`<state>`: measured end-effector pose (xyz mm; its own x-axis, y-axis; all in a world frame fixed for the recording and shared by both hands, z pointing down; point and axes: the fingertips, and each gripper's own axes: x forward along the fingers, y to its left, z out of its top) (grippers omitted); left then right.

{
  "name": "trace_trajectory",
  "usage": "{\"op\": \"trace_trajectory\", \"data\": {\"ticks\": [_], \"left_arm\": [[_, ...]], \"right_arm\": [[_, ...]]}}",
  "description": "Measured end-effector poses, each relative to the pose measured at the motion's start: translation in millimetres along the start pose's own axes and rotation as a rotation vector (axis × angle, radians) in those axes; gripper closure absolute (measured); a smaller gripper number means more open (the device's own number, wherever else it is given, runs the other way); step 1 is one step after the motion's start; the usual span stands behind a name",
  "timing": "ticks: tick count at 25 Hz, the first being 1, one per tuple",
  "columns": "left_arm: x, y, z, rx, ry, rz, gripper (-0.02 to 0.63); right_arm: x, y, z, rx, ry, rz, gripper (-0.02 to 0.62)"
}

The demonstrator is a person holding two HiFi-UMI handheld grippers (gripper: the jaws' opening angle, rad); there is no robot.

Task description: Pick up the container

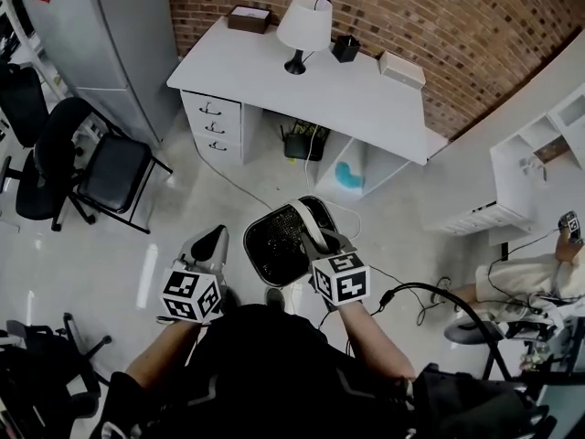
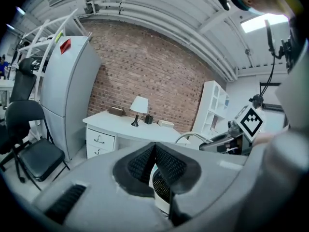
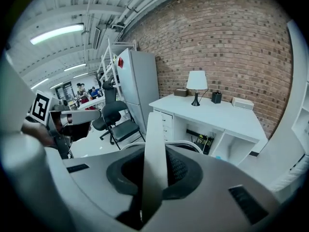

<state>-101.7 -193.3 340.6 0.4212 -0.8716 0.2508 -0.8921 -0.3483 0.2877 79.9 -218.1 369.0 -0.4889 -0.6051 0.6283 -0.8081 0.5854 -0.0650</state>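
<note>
The container (image 1: 277,238) is a black mesh basket with a white rim and a white arched handle (image 1: 313,219). It hangs above the floor in front of me in the head view. My right gripper (image 1: 320,242) is shut on the handle, which shows as a white strip (image 3: 155,129) pinched between its pads in the right gripper view. My left gripper (image 1: 209,245) hovers just left of the basket with its jaws together and nothing between them. In the left gripper view the basket (image 2: 161,186) shows below the left gripper's (image 2: 154,151) closed tips.
A white desk (image 1: 265,76) with drawers, a lamp (image 1: 303,24) and small boxes stands ahead against a brick wall. A black chair (image 1: 108,167) and a grey cabinet (image 1: 114,35) are at the left. White shelves (image 1: 516,176) and floor cables (image 1: 416,291) lie to the right.
</note>
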Motion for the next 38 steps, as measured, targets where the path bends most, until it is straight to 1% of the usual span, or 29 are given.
{"op": "trace_trajectory", "data": {"ticks": [4, 9, 13, 17, 22, 25, 33, 38], "left_arm": [[-3, -9, 17, 0.022, -0.043, -0.01, 0.595], [-2, -15, 26, 0.034, -0.061, -0.019, 0.595], [-1, -20, 33, 0.051, -0.073, -0.011, 0.595], [-1, -29, 37, 0.055, -0.08, -0.024, 0.595], [-4, -23, 47, 0.067, -0.084, -0.014, 0.595], [-4, -26, 51, 0.084, -0.085, -0.025, 0.595], [-6, -31, 49, 0.092, -0.076, -0.04, 0.595], [-8, -29, 44, 0.097, -0.065, -0.034, 0.595]], "right_arm": [[-18, -2, 9, 0.025, -0.051, -0.027, 0.541], [-32, -3, 18, 0.034, -0.092, -0.059, 0.541], [-41, -10, 23, 0.053, -0.114, -0.073, 0.541], [-52, -14, 25, 0.067, -0.125, -0.088, 0.541], [-59, -14, 32, 0.069, -0.136, -0.1, 0.542], [-60, -16, 33, 0.061, -0.138, -0.104, 0.543], [-58, -16, 30, 0.072, -0.138, -0.106, 0.543], [-58, -15, 29, 0.069, -0.141, -0.102, 0.543]]}}
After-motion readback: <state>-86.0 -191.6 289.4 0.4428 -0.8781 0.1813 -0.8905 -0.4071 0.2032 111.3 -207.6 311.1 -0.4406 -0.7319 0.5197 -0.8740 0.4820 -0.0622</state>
